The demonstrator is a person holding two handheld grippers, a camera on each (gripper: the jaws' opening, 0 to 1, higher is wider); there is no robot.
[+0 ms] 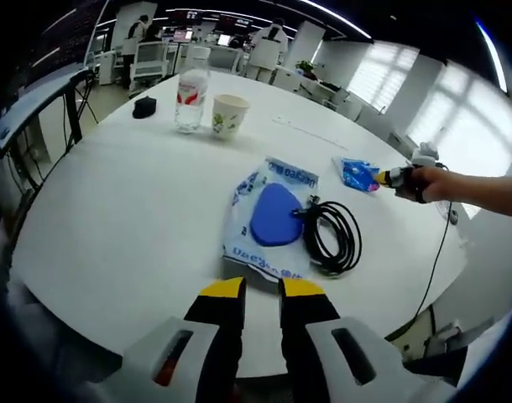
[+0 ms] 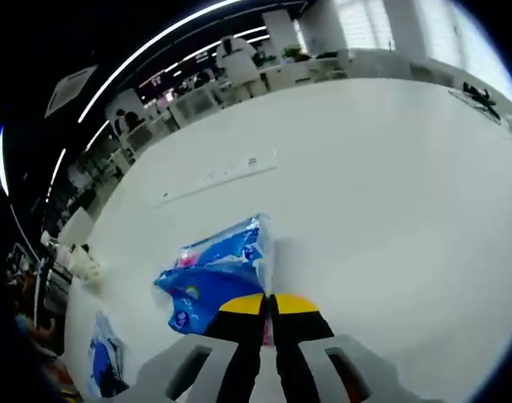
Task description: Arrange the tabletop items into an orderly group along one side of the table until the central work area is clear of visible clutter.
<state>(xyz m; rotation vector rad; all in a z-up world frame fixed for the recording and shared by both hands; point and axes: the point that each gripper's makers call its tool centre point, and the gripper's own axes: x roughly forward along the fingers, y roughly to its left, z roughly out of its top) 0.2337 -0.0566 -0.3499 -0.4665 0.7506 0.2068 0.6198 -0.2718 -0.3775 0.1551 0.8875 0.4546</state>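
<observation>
Task barely begun, I'd judge; right gripper (image 2: 269,304) has its jaws pinched on the blue packet (image 2: 216,273), just right of the mouse bag (image 1: 269,220) mid-table; left gripper (image 1: 261,290) hangs near the bag, jaws part-open, empty; cable (image 1: 333,235) touches bag; bottle (image 1: 191,99), cup (image 1: 228,115) well beyond it, already grouped.

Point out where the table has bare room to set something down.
Bare: the wide stretch between the water bottle and paper cup and the bagged blue item, plus the table to its left. Crowded: the bag, black cable and blue packet at the right gripper.
</observation>
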